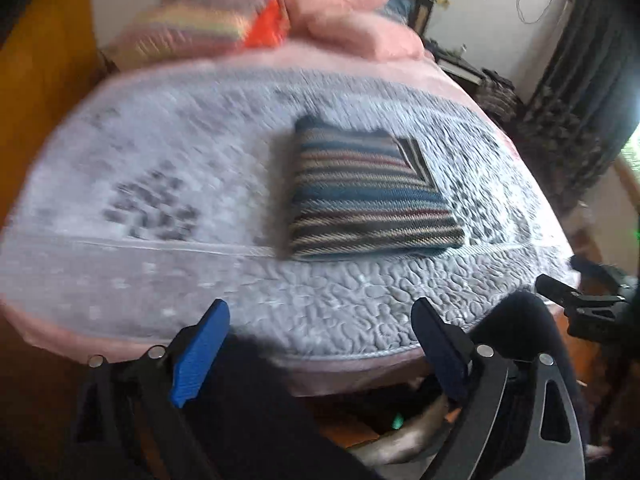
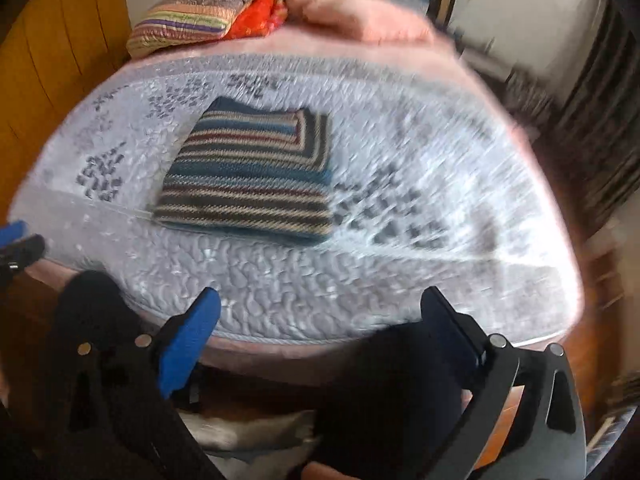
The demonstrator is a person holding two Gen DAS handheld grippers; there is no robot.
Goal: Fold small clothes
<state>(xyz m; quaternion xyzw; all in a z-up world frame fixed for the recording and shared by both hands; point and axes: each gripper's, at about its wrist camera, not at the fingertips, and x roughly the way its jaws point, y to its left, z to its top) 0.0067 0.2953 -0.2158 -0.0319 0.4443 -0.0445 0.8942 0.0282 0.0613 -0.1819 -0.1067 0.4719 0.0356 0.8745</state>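
While both pictures are blurring at the edges, we are seeing our left gripper (image 1: 320, 354) hanging wide, its blue pads (image 1: 200, 354) well apart and holding nothing, just off the near edge of the bed (image 1: 360, 312). Moving rightward, we are finding the striped knit garment (image 1: 362, 196) lying folded into a neat rectangle on the grey quilted cover (image 2: 280, 280), well apart from both tools. Our right gripper (image 2: 320, 338) is likewise gaping wide and empty, hovering over the near edge of the mattress, away from the garment. At the far end we are making out a striped pillow (image 2: 184, 24), an orange cloth (image 2: 260, 12) and pink pillows (image 2: 360, 8).
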